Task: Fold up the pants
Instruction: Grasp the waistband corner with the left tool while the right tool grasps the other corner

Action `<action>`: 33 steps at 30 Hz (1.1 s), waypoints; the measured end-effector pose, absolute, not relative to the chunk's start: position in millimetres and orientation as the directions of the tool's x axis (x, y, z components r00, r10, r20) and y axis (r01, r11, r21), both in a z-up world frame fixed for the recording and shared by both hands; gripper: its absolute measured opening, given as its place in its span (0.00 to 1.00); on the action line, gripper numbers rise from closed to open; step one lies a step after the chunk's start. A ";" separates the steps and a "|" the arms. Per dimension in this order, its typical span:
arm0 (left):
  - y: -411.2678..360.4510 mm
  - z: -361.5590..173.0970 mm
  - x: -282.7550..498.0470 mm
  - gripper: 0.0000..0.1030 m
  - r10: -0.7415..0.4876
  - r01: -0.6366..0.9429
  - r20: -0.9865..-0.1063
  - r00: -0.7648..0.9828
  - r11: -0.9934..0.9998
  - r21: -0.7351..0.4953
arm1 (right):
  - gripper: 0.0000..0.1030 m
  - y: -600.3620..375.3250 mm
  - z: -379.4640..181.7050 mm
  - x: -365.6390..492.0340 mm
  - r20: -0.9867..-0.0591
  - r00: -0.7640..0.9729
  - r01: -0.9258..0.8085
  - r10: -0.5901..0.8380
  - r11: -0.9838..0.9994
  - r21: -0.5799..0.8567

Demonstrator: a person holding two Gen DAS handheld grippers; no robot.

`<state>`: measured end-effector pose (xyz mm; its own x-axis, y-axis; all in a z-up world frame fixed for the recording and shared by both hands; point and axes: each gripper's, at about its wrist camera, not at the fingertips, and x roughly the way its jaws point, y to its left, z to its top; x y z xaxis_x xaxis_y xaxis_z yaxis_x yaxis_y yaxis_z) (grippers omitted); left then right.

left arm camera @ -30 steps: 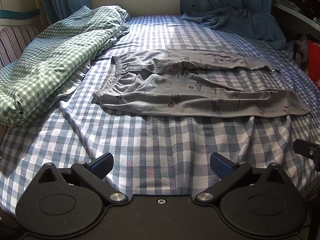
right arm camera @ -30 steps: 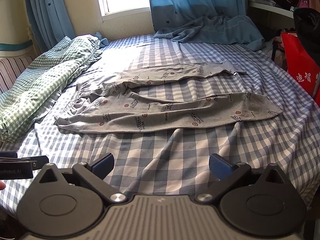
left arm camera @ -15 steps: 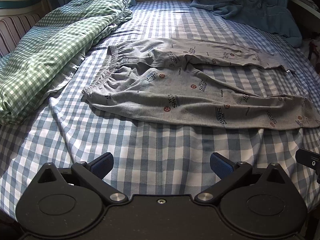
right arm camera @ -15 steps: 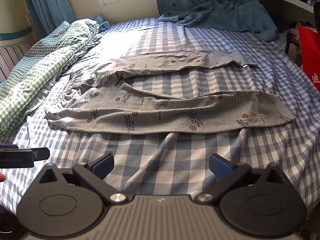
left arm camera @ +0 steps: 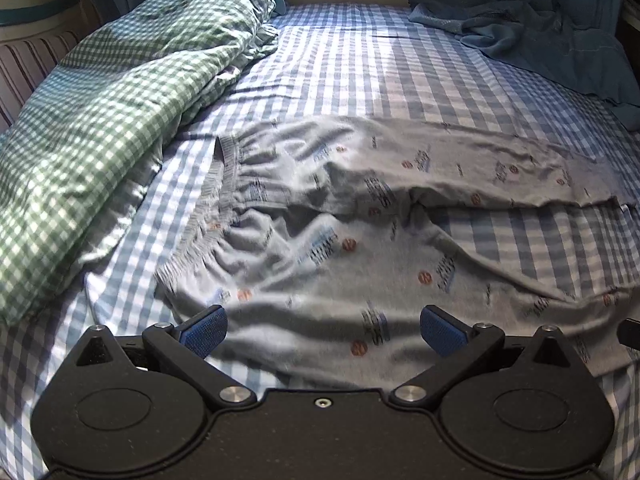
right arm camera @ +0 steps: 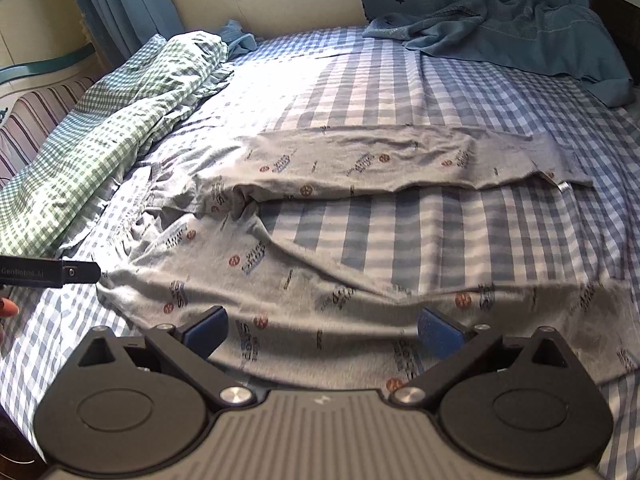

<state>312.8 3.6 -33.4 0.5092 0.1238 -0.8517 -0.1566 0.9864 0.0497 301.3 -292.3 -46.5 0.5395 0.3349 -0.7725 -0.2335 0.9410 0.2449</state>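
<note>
Grey printed pants (left arm camera: 360, 240) lie flat on the checked bed sheet, waistband (left arm camera: 224, 184) at the left and both legs spread apart toward the right. My left gripper (left arm camera: 322, 330) hovers open over the near leg close to the waist, nothing between its blue pads. In the right wrist view the same pants (right arm camera: 320, 288) stretch across the bed, and my right gripper (right arm camera: 322, 330) stands open above the near leg's middle. The left gripper's tip (right arm camera: 60, 272) shows at the left edge beside the waistband corner.
A green checked duvet (left arm camera: 100, 120) is bunched along the left of the bed. A blue blanket (right arm camera: 520, 36) lies crumpled at the far right under the curtains. A striped headboard (right arm camera: 36, 120) stands at the left. The blue-and-white sheet (right arm camera: 380, 88) covers the bed.
Both grippers have moved forward and lower over the bed, so the pants now fill the views and the near leg lies right under the open fingers.
</note>
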 end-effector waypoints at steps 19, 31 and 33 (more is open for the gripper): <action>159.4 -142.0 633.0 0.93 0.014 0.327 -0.841 0.541 0.918 0.226 | 0.96 -211.7 -148.4 649.5 -0.802 0.392 -0.509 0.451 0.832 0.219; 189.5 -179.8 650.9 0.34 -0.167 0.404 -0.916 0.364 0.915 -0.007 | 0.58 -144.1 -186.7 675.1 -0.849 0.273 -0.751 0.452 0.652 0.105; 189.7 -178.5 649.7 0.11 -0.207 0.401 -0.919 0.336 0.914 -0.059 | 0.30 -140.5 -185.0 672.5 -0.852 0.255 -0.762 0.458 0.637 0.114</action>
